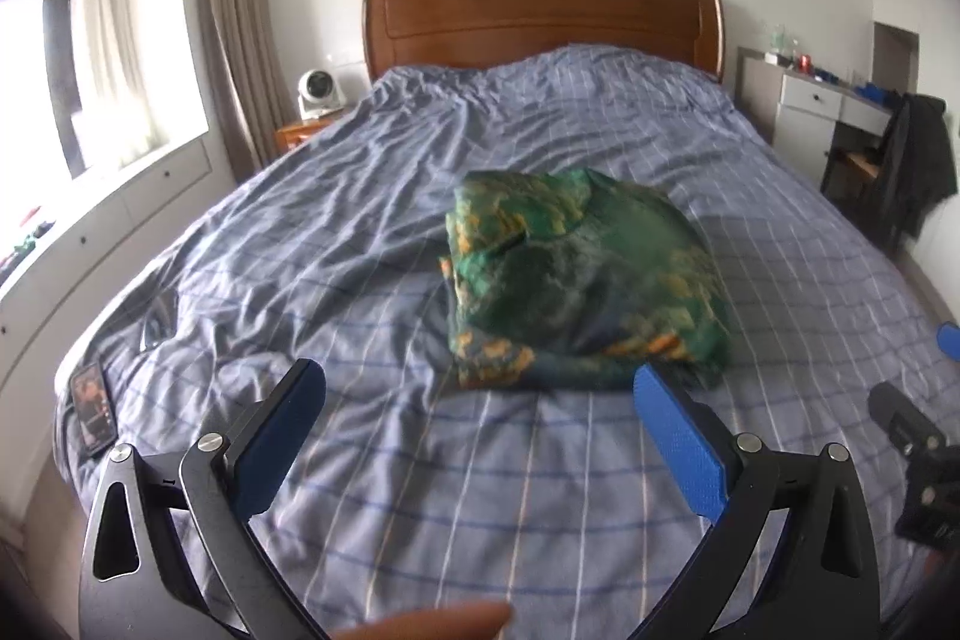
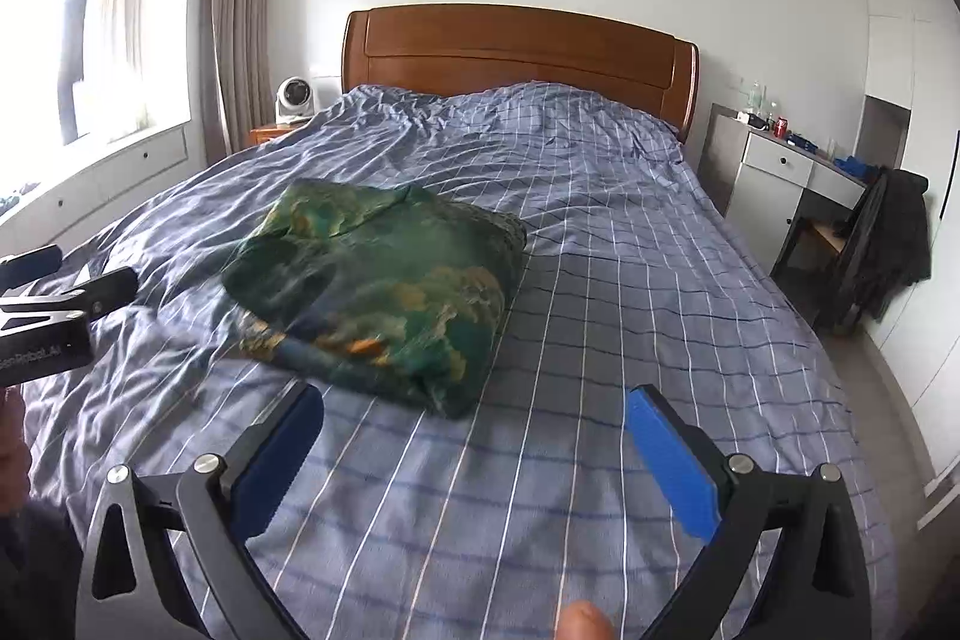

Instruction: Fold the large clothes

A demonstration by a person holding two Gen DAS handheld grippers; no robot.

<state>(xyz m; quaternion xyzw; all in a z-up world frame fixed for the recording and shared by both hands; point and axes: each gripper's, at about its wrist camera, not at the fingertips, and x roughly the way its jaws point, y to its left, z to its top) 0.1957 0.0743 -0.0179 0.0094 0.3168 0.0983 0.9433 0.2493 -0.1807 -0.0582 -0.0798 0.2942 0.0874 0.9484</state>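
Note:
A green garment with orange and blue print (image 1: 576,274) lies folded into a thick bundle in the middle of the bed (image 1: 372,244). In the right wrist view the same garment (image 2: 384,292) lies left of centre. My left gripper (image 1: 480,382) hangs open over the bedcover, just short of the bundle's near edge, with nothing between its blue pads. My right gripper (image 2: 474,406) is open too, near the bundle's near right corner, and holds nothing. Each gripper shows at the edge of the other's view: the right gripper (image 1: 918,436) and the left gripper (image 2: 54,304).
A blue checked cover spreads over the bed (image 2: 630,280), with a wooden headboard (image 2: 516,52) behind. A phone (image 1: 93,409) lies at the bed's near left corner. A white desk (image 2: 786,178) and a chair with a dark coat (image 2: 888,244) stand at the right. A fan (image 1: 315,91) sits on the nightstand.

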